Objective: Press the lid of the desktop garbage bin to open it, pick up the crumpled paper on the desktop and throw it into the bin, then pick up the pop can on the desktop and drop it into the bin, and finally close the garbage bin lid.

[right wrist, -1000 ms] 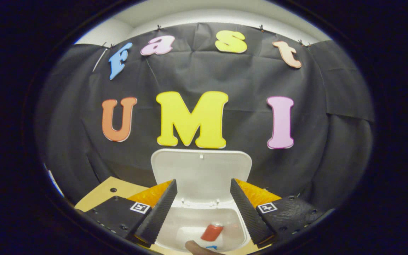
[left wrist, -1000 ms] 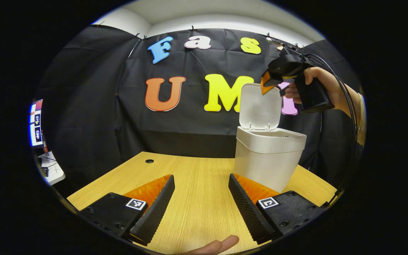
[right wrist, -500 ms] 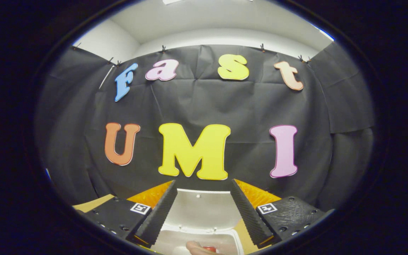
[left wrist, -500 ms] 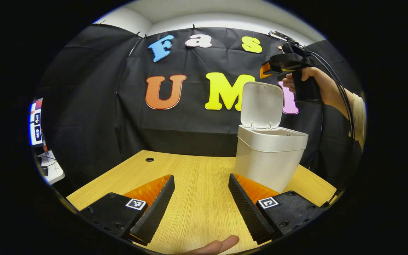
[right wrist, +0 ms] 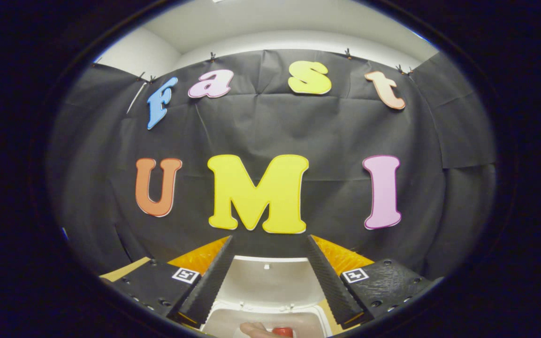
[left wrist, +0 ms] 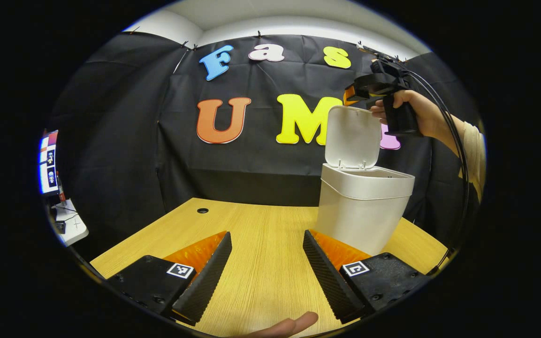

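Left gripper view: the garbage bin (left wrist: 363, 211) stands on the desktop (left wrist: 251, 244) toward its right edge, in front of the booth's wall. Its lid (left wrist: 352, 137) stands upright above the bin's rear rim. The right gripper (left wrist: 352, 96), held in a hand (left wrist: 413, 115), sits just behind and above the lid's top edge. The left gripper (left wrist: 266, 267) hangs low over the desktop's near edge, left of the bin, fingers spread apart. Right gripper view: the pop can (right wrist: 283, 332) lies inside the bin, below the right gripper's parted fingers.

light wooden table (left wrist: 256, 234) with a round cable hole (left wrist: 202, 211); lit screen (left wrist: 48, 162) at far left
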Motion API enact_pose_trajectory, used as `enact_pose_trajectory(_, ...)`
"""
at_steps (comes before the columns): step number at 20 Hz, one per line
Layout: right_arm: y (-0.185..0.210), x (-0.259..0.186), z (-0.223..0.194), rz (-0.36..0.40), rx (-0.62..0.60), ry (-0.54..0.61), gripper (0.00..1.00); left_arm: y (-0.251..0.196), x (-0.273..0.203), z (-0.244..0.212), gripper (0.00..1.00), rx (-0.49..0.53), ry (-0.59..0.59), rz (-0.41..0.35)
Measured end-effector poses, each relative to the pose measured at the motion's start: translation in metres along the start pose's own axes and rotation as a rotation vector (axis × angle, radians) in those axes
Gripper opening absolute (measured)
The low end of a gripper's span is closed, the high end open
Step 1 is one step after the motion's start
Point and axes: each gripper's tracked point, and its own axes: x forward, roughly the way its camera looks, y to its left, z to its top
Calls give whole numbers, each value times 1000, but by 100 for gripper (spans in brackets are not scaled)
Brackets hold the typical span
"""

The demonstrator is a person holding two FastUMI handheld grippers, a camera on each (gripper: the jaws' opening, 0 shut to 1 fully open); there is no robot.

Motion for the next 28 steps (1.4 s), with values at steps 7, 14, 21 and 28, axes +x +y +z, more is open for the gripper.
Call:
enact_pose_trajectory(7, -2, -34, -18, 13, 2, 122, 94, 5, -2, 4, 99, -14, -13, 11)
enact_pose_trajectory(14, 6, -69, -93, 30, -140, 360, 94, 6, -11, 15, 98, -3, -54, 17)
enact_pose_trajectory(21, 2, -96, -128, 30, -205, 406, 96, -1, -18, 24, 99, -14, -82, 5)
enact_pose_trajectory(28, -1, -113, -153, 37, -203, 387, 96, -10, -31, 34, 98, 8, -123, -17)
